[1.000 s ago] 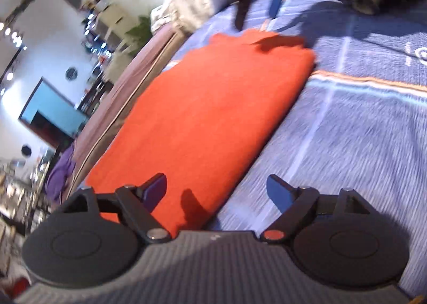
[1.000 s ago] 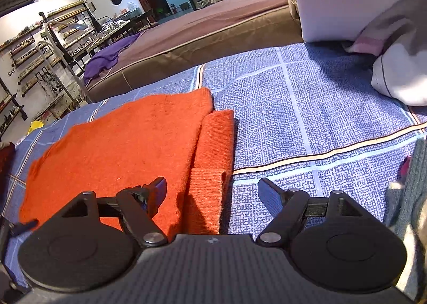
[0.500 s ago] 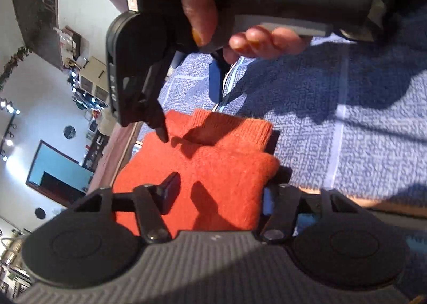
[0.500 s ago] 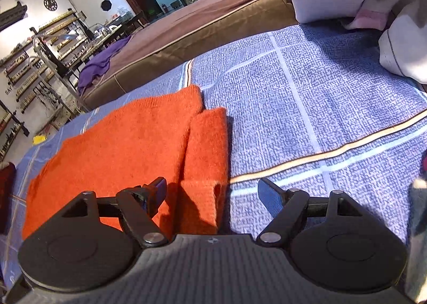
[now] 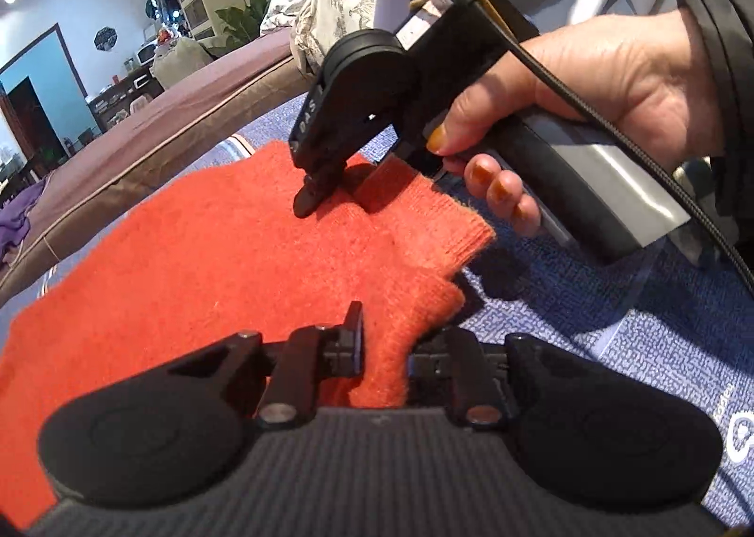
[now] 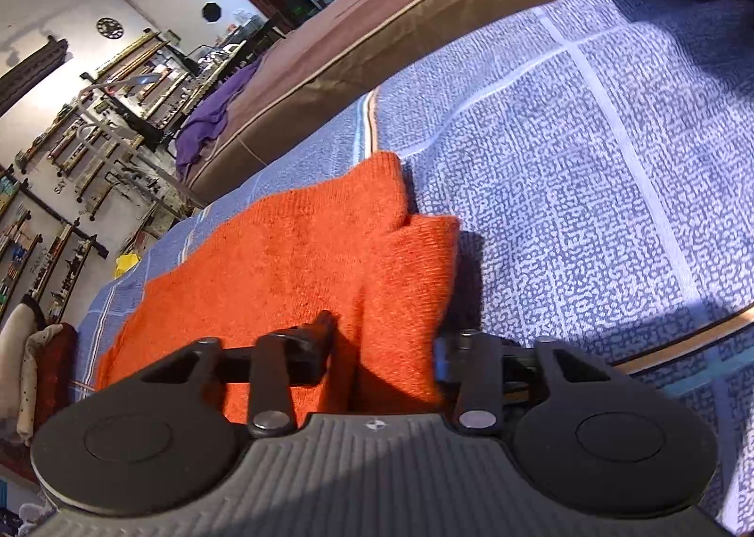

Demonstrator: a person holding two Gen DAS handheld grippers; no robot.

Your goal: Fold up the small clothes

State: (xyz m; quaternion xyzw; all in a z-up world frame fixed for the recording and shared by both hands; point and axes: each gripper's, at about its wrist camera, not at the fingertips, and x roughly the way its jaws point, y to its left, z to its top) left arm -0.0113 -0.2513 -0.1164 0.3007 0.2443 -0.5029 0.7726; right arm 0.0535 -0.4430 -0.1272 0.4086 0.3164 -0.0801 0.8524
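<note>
left gripper (image 5: 384, 351): jaws just closing, now narrow, pinched on near corner of orange sweater (image 5: 226, 263); wide and clear of cloth a second ago
right gripper (image 6: 384, 348): jaws just closing from full width, now clamped on folded sleeve edge at right side of sweater (image 6: 301, 263); in left view, one finger pressed on top of cloth (image 5: 306, 202), other under sleeve fold
hand (image 5: 603, 79): wrapped round right gripper's handle, far right in left view; not in that view a second ago
sweater place: flat on blue bedspread (image 6: 565, 188), partly folded, sleeve tucked along right edge, rest spread to left
sweater vs earlier: not lifted yet, lies much as before; seen closer and lower in both views
change: both grippers closer in on same short end, from open approach to grip
meaning: both corners of one end secured, likely ready to lift and carry that end across for next fold
risk: thick knit at right grip, layers could slip apart once raised
background: brown bed (image 6: 424, 18) far behind, purple cloth (image 6: 212, 122) on it, untouched
</note>
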